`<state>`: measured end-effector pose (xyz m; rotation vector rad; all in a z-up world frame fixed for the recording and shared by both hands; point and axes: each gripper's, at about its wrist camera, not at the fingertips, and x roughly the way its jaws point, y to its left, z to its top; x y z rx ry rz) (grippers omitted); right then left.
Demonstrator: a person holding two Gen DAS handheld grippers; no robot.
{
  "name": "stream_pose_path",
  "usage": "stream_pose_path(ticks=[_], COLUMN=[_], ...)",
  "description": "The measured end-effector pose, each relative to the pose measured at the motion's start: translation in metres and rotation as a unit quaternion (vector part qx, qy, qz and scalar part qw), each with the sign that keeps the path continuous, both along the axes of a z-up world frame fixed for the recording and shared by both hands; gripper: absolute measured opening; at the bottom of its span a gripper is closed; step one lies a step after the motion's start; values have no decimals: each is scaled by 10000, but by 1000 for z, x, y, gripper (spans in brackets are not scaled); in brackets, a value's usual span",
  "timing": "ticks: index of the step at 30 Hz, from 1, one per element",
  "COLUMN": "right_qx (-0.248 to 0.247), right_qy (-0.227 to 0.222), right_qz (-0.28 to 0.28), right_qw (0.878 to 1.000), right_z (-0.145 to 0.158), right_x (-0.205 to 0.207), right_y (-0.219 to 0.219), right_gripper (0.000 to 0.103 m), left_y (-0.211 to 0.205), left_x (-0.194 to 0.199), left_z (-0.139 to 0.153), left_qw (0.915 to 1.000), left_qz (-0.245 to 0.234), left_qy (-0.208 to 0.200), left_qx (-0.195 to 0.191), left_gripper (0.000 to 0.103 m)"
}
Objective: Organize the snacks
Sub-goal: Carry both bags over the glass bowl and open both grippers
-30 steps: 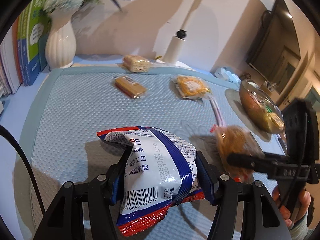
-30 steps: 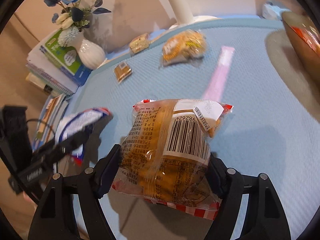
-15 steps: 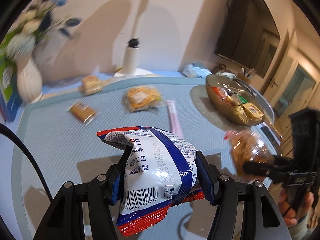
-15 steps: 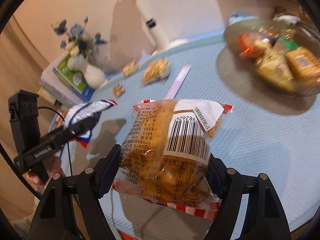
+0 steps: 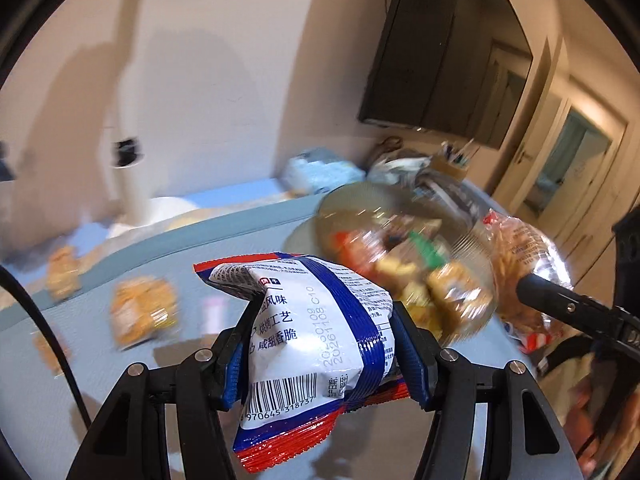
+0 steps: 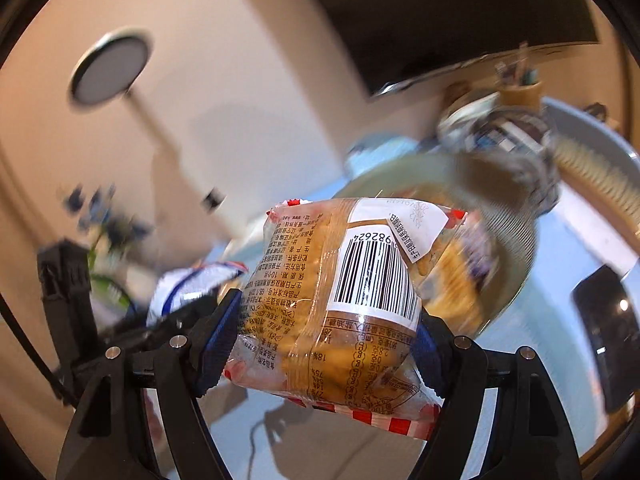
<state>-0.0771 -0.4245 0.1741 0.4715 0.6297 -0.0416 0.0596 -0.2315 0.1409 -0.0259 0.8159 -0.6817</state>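
Both grippers are clamped on snacks. Low in the left wrist view, the left gripper (image 5: 320,344) squeezes a white and blue snack bag (image 5: 312,344) between its blue pads, the bag's red crimped edge hanging below the fingers. Low in the right wrist view, the right gripper (image 6: 324,344) pinches a clear bread packet (image 6: 340,300) with a barcode label facing up. Right of centre in the left view, a glass bowl (image 5: 360,204) holding blurred wrapped snacks sits on the pale blue table (image 5: 60,380), just past the bag. More packets (image 5: 142,312) lie at the left. A dark screen (image 5: 444,52) hangs on the wall at upper right.
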Motion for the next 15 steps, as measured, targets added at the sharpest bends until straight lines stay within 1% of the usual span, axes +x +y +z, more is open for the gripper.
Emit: stream_pose_path(ticks=[2,5,6,8,10,11,12,13,14,15], right_qx=[-209,-636,-769,-839,-869,-942,-1073,-1200,-1327,-1370], right_qy=[-41,-14,32,99,135,153,177,208,275,354], right_qz=[-422,-814,-885,-914,-951,-1032,-1155,-1256,-1333,-1311], right_qw=[9989,9946,9931,9922,9916,9901,9873,9846,9818,9812], right_z=[9,20,22,24,24,23,21,19,14,9], right_x=[9,22,27,35,45,50,54,55,56,55], right_y=[-14,-30,-35,-43,-52,-56,-60,-63,-66,-69], right_gripper=[77,77,77,77,79,80,80,81,81,81], left_y=[-22,-54,-62,-79,-91,-96,-98,-100,-98,-93], left_x=[13,24,27,33,40,45,48,51,53,53], left_z=[5,9,9,10,10,8,7,6,4,2], left_qw=[9999,9998,9997,9994,9994,9997,9997,9998,9999,9998], left_qz=[-77,-155,-196,-255,-270,-204,-174,-142,-65,-30], left_qy=[40,-132,-174,-228,-198,-159,-146,-136,-145,-170], left_qx=[-104,-52,-31,-17,8,-21,-49,-32,42,41], left_gripper=[60,60,60,61,61,62,71,84,87,88])
